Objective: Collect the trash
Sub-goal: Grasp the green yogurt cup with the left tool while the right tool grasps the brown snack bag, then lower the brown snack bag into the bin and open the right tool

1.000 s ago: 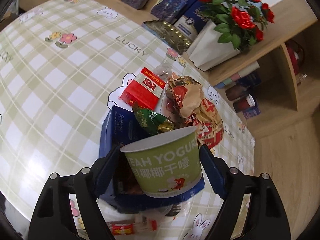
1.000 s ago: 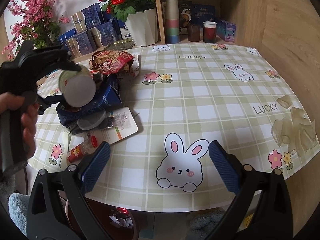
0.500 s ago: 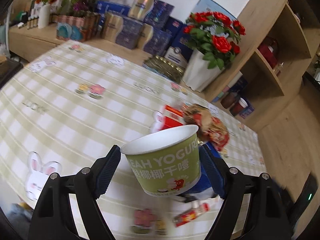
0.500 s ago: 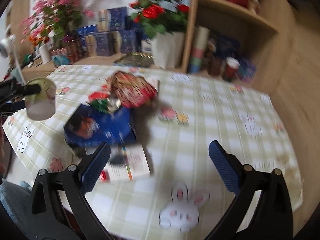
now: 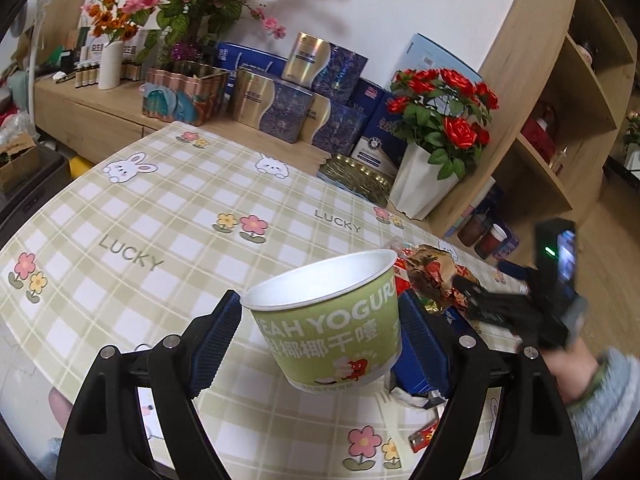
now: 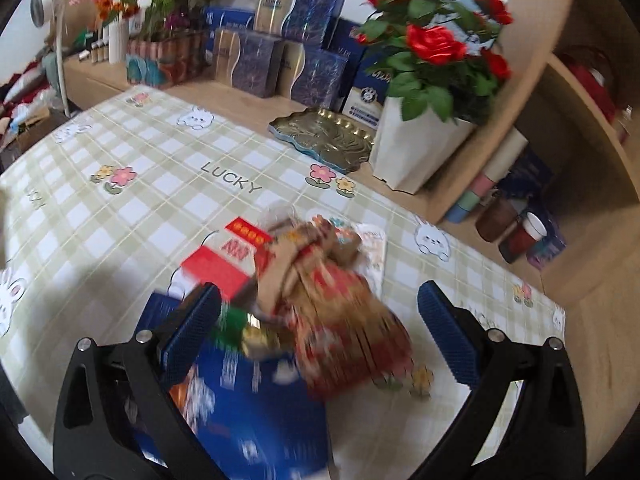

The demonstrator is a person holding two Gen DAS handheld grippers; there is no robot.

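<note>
A green paper yogurt cup (image 5: 334, 330) carries the white lettering "EAH YOGUR", cut off at both ends, above a row of Chinese characters reading roughly "椰椰干噎". On the checked tablecloth (image 5: 168, 216), the grey word "LUCKY" is printed twice in the left wrist view, once at 9 o'clock from the cup and once at 12 o'clock. The right wrist view shows "LUCKY" again near the frame's centre. A red packet (image 6: 224, 264) at 10 o'clock from the trash pile bears gold characters too blurred to read. Lettering on the blue boxes behind is illegible.

Checked table (image 6: 168, 200), wrappers (image 6: 340, 312), blue box (image 6: 256, 400)
</note>
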